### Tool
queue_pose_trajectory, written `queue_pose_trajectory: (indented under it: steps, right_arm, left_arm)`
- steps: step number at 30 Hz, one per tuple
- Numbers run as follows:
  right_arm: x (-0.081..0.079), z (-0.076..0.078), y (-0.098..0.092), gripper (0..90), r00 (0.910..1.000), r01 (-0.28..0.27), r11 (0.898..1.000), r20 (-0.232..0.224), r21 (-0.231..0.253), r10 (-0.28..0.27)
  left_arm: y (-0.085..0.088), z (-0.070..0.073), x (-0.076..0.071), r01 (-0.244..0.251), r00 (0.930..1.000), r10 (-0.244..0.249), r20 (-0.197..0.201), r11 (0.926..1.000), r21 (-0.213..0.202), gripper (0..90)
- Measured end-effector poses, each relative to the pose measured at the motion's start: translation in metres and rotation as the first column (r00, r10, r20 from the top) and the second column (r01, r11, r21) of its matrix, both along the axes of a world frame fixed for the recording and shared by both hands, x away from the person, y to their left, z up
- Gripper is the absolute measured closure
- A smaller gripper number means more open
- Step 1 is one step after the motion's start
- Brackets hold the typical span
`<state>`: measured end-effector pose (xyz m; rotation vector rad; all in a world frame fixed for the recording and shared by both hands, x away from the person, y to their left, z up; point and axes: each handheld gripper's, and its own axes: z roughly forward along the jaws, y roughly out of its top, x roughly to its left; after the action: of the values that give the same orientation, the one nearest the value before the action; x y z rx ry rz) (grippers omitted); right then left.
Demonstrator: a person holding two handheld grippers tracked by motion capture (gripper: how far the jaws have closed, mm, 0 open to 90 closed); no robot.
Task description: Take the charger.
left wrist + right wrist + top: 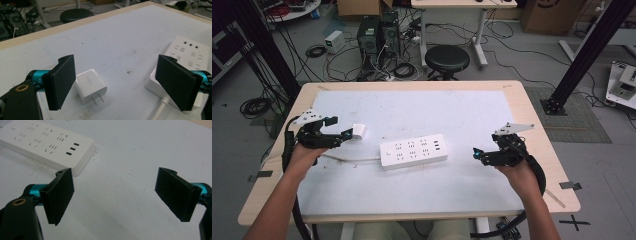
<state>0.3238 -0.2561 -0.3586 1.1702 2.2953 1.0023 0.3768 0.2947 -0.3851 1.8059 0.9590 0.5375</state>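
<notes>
Left gripper [117, 82] nearer the charger [91, 86]; jaws wide, nothing held. Charger flat on the table [532, 115], between the jaws but hard by the left-hand one in the left gripper view, apart from the other by a wide gap. Touching or just short of that near jaw: cannot tell. Prongs toward the camera, body running away from it, so long axis roughly along the jaws' reach, not across it. In the high view, charger [359, 131] just ahead of the left gripper [341, 131] tips, left of the strip [413, 151].

Judgement: likely next move a pinch on the charger's flat sides; needs a small shift to centre it before closing, else the near jaw may push it askew.

Right gripper [113, 195]: jaws wide, empty, over bare table. Strip [47, 143] up and to the left in the right gripper view, clear of the jaws. In the high view, right gripper [482, 155] near the strip's right end, not touching.

Strip long axis left–right across the table, slightly tilted; cord [349, 160] leaving its left end toward the person's left hand [304, 155].

Count:
- chargers: 1, two prongs
- strips: 1
- cords: 1
- grippers: 2, both unloaded
</notes>
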Motion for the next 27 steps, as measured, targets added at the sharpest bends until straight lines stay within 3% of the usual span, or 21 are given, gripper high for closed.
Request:
queue_pose_trajectory:
  steps: [1, 4, 11, 18, 27]
  right_arm:
    - [0.001, -0.002, 0.001, 15.9, 1.0, -0.002, 1.0, -0.002, -0.005, 0.002]
    - [0.002, -0.003, 0.001, 15.9, 1.0, 0.002, 1.0, -0.006, -0.006, -0.002]
    - [0.002, -0.004, 0.0, 15.9, 0.9999, 0.009, 1.0, -0.004, -0.003, -0.009]
    - [0.002, -0.004, -0.003, 16.0, 0.9999, 0.012, 1.0, -0.002, -0.002, -0.012]
    - [0.004, -0.004, -0.002, 15.9, 0.9999, 0.014, 1.0, -0.004, 0.005, -0.014]
  left_arm:
    - [0.0, -0.004, 0.008, -0.075, 0.9961, 0.075, -0.048, 0.9972, -0.006, 16.8]
    - [-0.003, -0.004, 0.014, -0.134, 0.9886, 0.132, -0.072, 0.991, -0.01, 16.7]
    - [-0.017, 0.0, 0.027, -0.169, 0.983, 0.171, -0.067, 0.9849, 0.039, 16.8]
    - [-0.029, -0.015, 0.035, -0.228, 0.965, 0.236, -0.114, 0.9705, 0.078, 16.8]
    - [-0.034, -0.038, 0.037, -0.261, 0.9463, 0.278, -0.165, 0.9581, 0.117, 16.9]
